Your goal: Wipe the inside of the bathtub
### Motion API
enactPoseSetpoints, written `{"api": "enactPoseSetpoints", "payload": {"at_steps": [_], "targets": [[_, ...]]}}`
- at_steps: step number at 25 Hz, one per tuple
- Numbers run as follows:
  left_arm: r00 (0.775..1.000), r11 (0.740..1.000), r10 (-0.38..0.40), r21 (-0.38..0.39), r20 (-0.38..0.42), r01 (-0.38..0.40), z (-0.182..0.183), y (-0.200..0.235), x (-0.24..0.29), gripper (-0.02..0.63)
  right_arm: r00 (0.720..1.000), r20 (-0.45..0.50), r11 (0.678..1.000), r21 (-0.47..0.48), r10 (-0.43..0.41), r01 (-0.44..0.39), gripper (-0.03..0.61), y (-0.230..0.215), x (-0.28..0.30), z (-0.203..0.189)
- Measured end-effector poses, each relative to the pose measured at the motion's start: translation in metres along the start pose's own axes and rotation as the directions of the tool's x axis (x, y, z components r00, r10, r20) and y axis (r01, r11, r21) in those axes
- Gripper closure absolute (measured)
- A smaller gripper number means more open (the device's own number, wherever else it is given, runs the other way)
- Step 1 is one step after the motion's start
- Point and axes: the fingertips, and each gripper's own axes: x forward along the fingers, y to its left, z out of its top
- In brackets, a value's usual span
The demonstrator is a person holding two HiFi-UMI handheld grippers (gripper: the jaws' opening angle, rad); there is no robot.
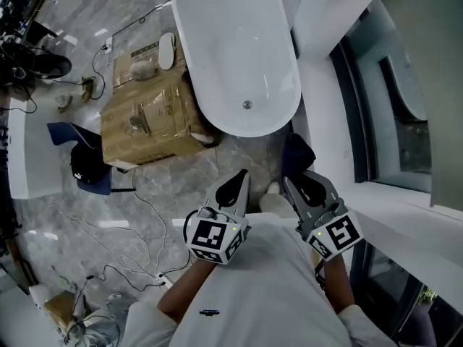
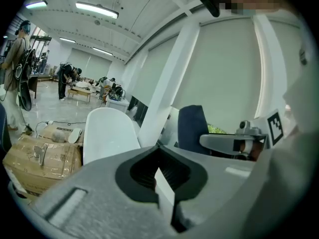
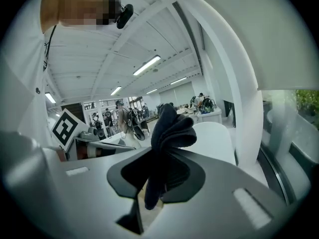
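Observation:
The white oval bathtub (image 1: pixel 239 42) stands on the floor ahead of me, its drain (image 1: pixel 247 105) at the near end. It also shows in the left gripper view as the bathtub (image 2: pixel 107 133), and in the right gripper view as the bathtub (image 3: pixel 214 138). Both grippers are held close to my chest, short of the tub. My right gripper (image 1: pixel 298 179) (image 3: pixel 162 156) is shut on a dark blue cloth (image 1: pixel 296 152) (image 3: pixel 169 131) that bunches up above the jaws. My left gripper (image 1: pixel 239 179) (image 2: pixel 159 151) is shut with nothing in it.
A taped cardboard box (image 1: pixel 148 118) sits against the tub's left side, with a white slipper-like thing (image 1: pixel 167 50) on it. Cables (image 1: pixel 130 237) trail over the marble floor. A white pillar and window ledge (image 1: pixel 325 20) run along the right. A dark bag (image 1: pixel 87 166) lies left.

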Motion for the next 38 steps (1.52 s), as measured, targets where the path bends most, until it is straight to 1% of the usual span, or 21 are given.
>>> {"api": "enactPoseSetpoints", "payload": {"at_steps": [4, 7, 11, 13, 17, 21, 24, 26, 29, 32, 35, 38], "targets": [[0.999, 0.999, 0.010, 0.040, -0.033, -0.008, -0.012, -0.047, 0.004, 0.615, 0.998, 0.035, 0.995, 0.084, 0.055, -0.058, 0.522, -0.016, -0.035, -0.001], [0.998, 0.997, 0.038, 0.070, -0.051, -0.034, -0.020, -0.066, 0.005, 0.615, 0.996, 0.041, 0.990, 0.113, 0.084, -0.089, 0.520, -0.024, -0.051, -0.009], [0.993, 0.994, 0.102, 0.045, -0.057, -0.100, -0.034, -0.076, 0.011, 0.615, 0.992, 0.046, 0.979, 0.162, 0.118, -0.124, 0.518, -0.037, -0.065, -0.022], [0.990, 0.991, 0.129, 0.050, -0.056, -0.126, -0.036, -0.076, 0.012, 0.615, 0.991, 0.034, 0.974, 0.180, 0.133, -0.137, 0.518, -0.040, -0.063, -0.028], [0.990, 0.990, 0.125, 0.074, -0.071, -0.119, -0.040, -0.071, 0.017, 0.615, 0.990, 0.014, 0.970, 0.199, 0.142, -0.142, 0.518, -0.040, -0.054, -0.039], [0.993, 0.992, 0.109, 0.070, -0.054, -0.105, -0.027, -0.044, 0.023, 0.615, 0.993, 0.011, 0.969, 0.218, 0.114, -0.114, 0.518, -0.044, -0.029, -0.037], [0.995, 0.994, 0.094, 0.058, -0.044, -0.091, -0.014, -0.012, 0.025, 0.615, 0.995, -0.001, 0.968, 0.232, 0.095, -0.092, 0.518, -0.042, 0.004, -0.034], [0.996, 0.996, 0.081, 0.053, -0.048, -0.078, -0.006, 0.016, 0.024, 0.615, 0.997, -0.008, 0.971, 0.228, 0.077, -0.073, 0.518, -0.037, 0.034, -0.028], [0.996, 0.997, 0.063, 0.045, -0.056, -0.061, 0.014, 0.062, 0.017, 0.615, 0.999, -0.001, 0.976, 0.212, 0.051, -0.050, 0.518, -0.028, 0.084, -0.005], [0.997, 0.997, 0.064, 0.034, -0.044, -0.063, 0.037, 0.116, 0.007, 0.615, 0.999, 0.020, 0.977, 0.210, 0.026, -0.029, 0.518, -0.016, 0.135, 0.015], [0.997, 0.998, 0.066, 0.009, -0.036, -0.065, 0.052, 0.164, -0.001, 0.615, 1.000, 0.025, 0.975, 0.222, -0.007, 0.001, 0.518, -0.007, 0.175, 0.021], [0.998, 0.999, 0.054, 0.003, -0.035, -0.054, 0.062, 0.196, -0.004, 0.615, 1.000, 0.004, 0.975, 0.222, -0.025, 0.024, 0.518, 0.000, 0.204, 0.021]]}}
